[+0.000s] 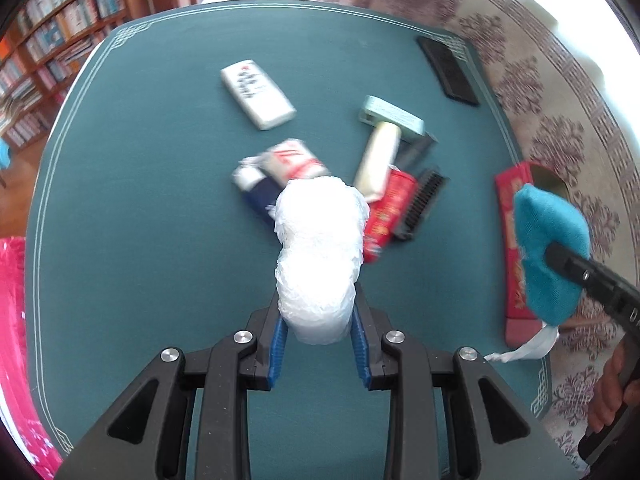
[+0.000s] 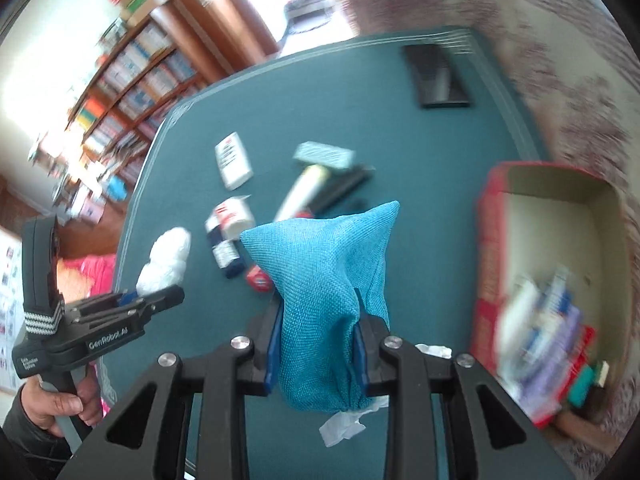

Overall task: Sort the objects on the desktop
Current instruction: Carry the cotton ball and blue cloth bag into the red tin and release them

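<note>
My left gripper (image 1: 318, 312) is shut on a white plastic-wrapped bundle (image 1: 320, 248) and holds it above the green table mat (image 1: 140, 200). My right gripper (image 2: 318, 320) is shut on a blue woven pouch (image 2: 324, 272) with white tissue hanging from its lower end. The right wrist view shows the left gripper (image 2: 160, 298) and its white bundle (image 2: 166, 264) at the lower left. In the left wrist view the blue pouch (image 1: 552, 240) hangs near a red box (image 1: 510, 216) at the table's right edge.
The open red box (image 2: 486, 264) holds several packets at its near end. Mid-table lie a white remote (image 1: 256, 94), a cream tube (image 1: 378, 160), a green box (image 1: 390, 116), a red packet (image 1: 390, 212) and a black brush (image 1: 424, 200). A black flat item (image 1: 448, 68) sits far right.
</note>
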Motion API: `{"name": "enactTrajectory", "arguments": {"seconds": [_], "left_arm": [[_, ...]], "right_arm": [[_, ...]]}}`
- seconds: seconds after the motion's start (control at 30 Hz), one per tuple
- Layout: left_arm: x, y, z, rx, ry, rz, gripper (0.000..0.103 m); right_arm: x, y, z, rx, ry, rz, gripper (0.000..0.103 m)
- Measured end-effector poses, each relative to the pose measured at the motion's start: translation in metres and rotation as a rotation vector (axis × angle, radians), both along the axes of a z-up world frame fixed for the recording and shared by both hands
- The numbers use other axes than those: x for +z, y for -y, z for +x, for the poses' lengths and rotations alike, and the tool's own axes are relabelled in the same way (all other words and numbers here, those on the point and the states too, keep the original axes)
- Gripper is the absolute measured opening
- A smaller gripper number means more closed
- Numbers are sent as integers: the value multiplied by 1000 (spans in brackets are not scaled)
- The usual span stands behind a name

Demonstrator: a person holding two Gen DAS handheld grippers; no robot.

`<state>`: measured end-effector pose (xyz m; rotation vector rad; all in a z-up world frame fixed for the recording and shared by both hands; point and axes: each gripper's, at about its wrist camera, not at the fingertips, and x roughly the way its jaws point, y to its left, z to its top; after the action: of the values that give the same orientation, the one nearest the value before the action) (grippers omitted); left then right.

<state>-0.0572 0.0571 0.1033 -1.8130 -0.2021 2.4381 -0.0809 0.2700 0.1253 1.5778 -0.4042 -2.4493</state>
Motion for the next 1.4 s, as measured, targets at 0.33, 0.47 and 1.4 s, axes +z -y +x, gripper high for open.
{"name": "enactTrajectory", "arguments": {"seconds": [0.33, 0.47, 1.4], "left_arm": [[21, -68, 18, -114, -38, -7, 31], [28, -93, 18, -135, -52, -6, 31], [60, -225, -4, -301, -92, 11, 31]], "right_arm": [[15, -115, 40, -259, -29, 39, 32], [23, -146, 47, -305, -50, 48, 32], [25, -183, 45, -151, -141, 175, 46]]}}
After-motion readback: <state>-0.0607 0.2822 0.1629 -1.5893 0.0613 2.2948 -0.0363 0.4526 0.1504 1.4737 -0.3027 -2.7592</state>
